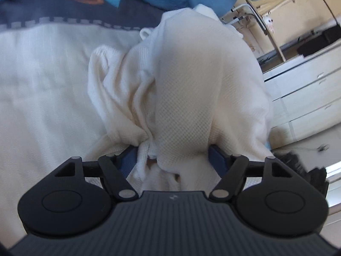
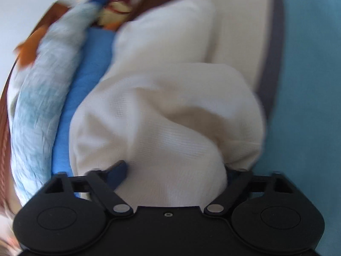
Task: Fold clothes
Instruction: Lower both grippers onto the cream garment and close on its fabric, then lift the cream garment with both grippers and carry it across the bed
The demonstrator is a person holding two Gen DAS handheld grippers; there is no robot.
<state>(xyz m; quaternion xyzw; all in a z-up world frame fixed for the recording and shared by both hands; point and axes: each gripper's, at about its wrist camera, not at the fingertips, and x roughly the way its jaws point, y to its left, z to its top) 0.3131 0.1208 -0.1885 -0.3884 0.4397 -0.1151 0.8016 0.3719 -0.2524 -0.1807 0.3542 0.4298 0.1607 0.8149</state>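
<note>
white garment (image 1: 191,89) hiding both tongs' tips

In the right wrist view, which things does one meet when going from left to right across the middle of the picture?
Pale blue crinkled cloth → bright blue fabric → white garment, bunched between the right gripper fingers → grey border stripe → teal fabric.
</note>
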